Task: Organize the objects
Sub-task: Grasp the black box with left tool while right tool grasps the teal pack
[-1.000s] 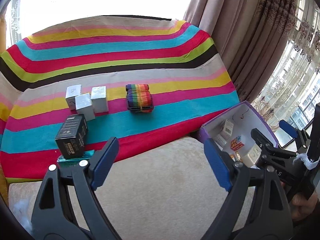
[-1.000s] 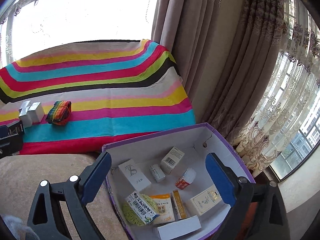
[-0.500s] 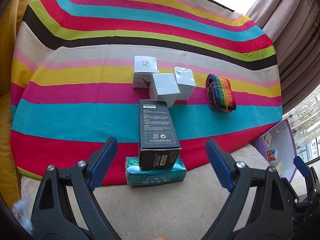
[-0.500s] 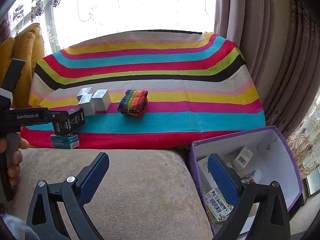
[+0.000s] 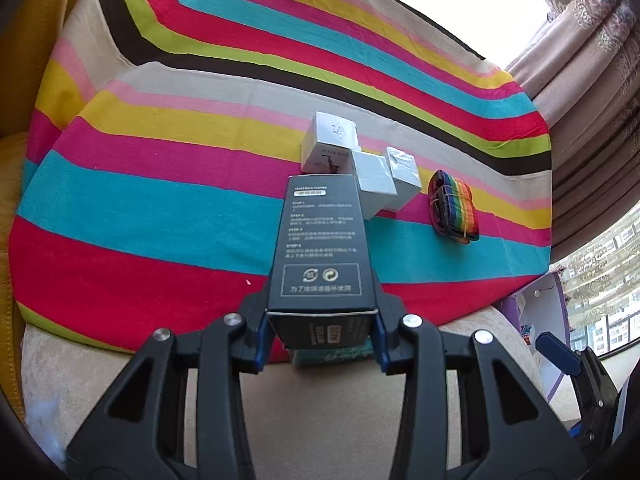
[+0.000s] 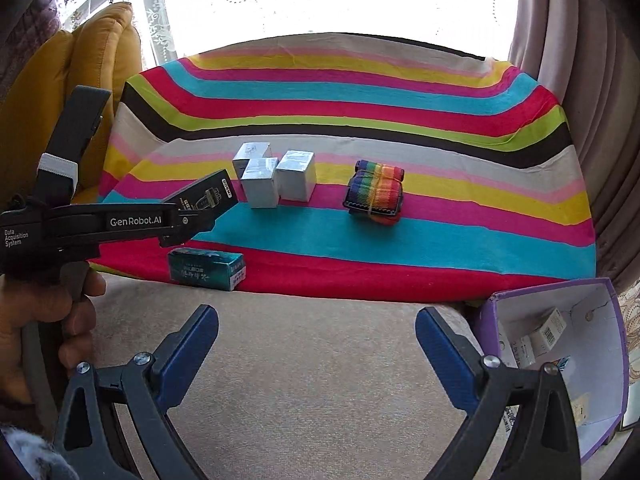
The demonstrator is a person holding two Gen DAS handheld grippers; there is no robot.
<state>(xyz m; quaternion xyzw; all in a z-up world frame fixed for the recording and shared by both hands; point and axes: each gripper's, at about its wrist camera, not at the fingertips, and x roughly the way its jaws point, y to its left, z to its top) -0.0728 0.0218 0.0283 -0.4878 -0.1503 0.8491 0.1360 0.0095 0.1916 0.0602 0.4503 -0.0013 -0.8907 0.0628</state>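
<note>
My left gripper point(image 5: 320, 336) is shut on a long black box point(image 5: 322, 248) and holds it tilted above a teal box point(image 6: 206, 269) that lies at the front edge of the striped cloth. The black box also shows in the right wrist view point(image 6: 206, 198), held in the left gripper point(image 6: 192, 216). Three white boxes point(image 6: 274, 178) stand together on the cloth, with a rainbow strap bundle point(image 6: 375, 192) to their right. My right gripper point(image 6: 316, 356) is open and empty over the beige cushion.
A purple box point(image 6: 556, 344) holding several small packages sits at the right of the beige cushion point(image 6: 320, 380). A striped cloth point(image 6: 400, 92) covers the seat and back. A yellow cushion point(image 6: 100, 52) is at the left. Curtains point(image 6: 580, 60) hang at the right.
My left gripper moved forward and closed on the black box, lifting it off the teal box. My right gripper swung left, away from the purple box.
</note>
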